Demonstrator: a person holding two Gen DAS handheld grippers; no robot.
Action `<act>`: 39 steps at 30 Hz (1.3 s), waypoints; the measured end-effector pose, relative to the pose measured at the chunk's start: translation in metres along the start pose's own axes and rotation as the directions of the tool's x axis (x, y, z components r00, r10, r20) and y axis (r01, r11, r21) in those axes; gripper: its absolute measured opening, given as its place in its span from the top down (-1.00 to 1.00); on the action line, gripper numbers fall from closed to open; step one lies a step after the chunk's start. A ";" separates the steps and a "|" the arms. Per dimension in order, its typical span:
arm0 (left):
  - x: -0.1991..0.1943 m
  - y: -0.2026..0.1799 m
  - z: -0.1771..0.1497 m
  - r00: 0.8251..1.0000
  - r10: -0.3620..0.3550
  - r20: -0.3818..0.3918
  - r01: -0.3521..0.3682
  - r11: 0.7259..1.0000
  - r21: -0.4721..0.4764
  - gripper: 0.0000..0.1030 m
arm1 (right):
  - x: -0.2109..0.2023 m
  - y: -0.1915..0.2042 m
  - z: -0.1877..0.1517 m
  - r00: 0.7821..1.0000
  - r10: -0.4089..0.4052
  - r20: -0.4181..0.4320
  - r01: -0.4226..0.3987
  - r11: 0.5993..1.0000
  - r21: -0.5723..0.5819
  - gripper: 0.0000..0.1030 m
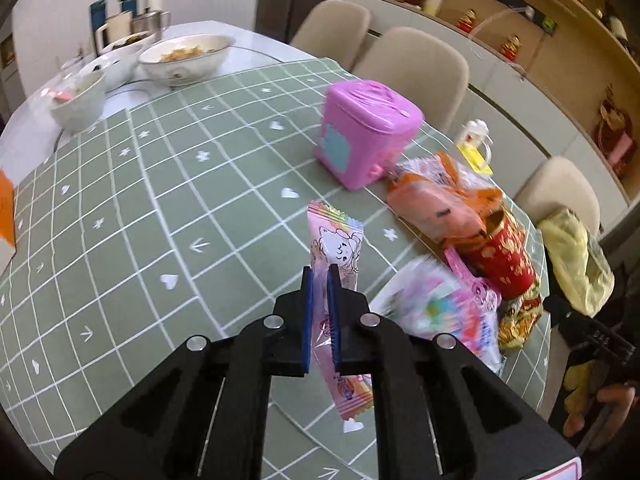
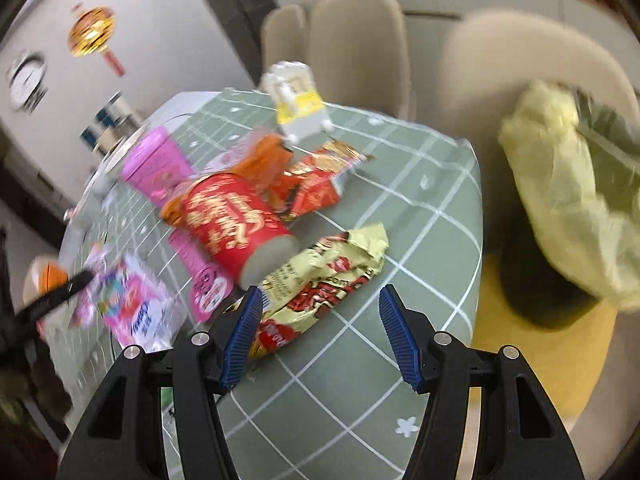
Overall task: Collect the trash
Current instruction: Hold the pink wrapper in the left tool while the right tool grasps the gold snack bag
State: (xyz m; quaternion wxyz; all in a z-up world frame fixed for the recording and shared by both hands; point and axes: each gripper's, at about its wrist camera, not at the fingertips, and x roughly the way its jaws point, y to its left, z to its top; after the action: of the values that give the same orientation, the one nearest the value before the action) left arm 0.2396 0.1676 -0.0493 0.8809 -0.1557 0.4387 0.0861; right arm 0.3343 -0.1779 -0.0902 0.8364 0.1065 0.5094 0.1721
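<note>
My left gripper (image 1: 319, 274) is shut on a pink cartoon candy wrapper (image 1: 336, 246) and holds it above the green checked tablecloth (image 1: 140, 200). A pink toy trash bin (image 1: 366, 132) stands beyond it, lid closed. My right gripper (image 2: 320, 300) is open over a crumpled yellow and red snack wrapper (image 2: 332, 276) lying near the table edge. A red paper cup (image 2: 236, 216) lies on its side just behind, with orange and red wrappers (image 2: 316, 184) and a pink packet (image 2: 136, 308) around it. A yellow plastic bag (image 2: 572, 184) hangs at the right.
Bowls with food (image 1: 184, 58) and metal cups (image 1: 152, 22) stand at the table's far end. A small white and yellow toy (image 2: 298, 104) stands behind the trash pile. Beige chairs (image 1: 416, 68) ring the table. The table edge (image 2: 476, 208) is close on the right.
</note>
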 end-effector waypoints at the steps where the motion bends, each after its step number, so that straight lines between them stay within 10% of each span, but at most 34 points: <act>1: -0.002 0.003 0.001 1.000 -0.004 0.004 0.004 1.000 -0.008 0.87 | 0.003 -0.002 -0.001 1.000 0.005 -0.008 -0.005 1.000 0.023 -0.12; 6: -0.008 0.003 0.003 0.999 -0.050 0.011 0.051 0.999 -0.018 0.87 | 0.018 -0.001 0.001 1.000 -0.001 -0.017 0.001 1.000 0.002 -0.05; 14: -0.012 -0.027 0.003 0.991 -0.134 0.004 0.134 0.991 0.011 0.87 | 0.014 0.018 0.003 0.999 0.022 -0.032 -0.026 0.991 -0.134 0.81; 29: -0.051 -0.120 -0.010 0.967 -0.252 0.036 0.245 0.961 0.128 0.87 | -0.094 0.014 0.006 0.987 0.066 0.146 -0.024 0.962 -0.271 0.90; 39: -0.054 -0.146 -0.028 0.973 -0.232 0.009 0.228 0.962 0.148 0.87 | -0.047 0.008 -0.006 0.996 0.057 0.072 -0.030 0.939 -0.342 0.88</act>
State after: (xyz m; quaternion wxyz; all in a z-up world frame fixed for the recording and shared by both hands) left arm 0.2287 0.0206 0.0069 0.8995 -0.1396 0.4113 -0.0472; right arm 0.3078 -0.1893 -0.0516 0.8580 -0.0216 0.4354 0.2715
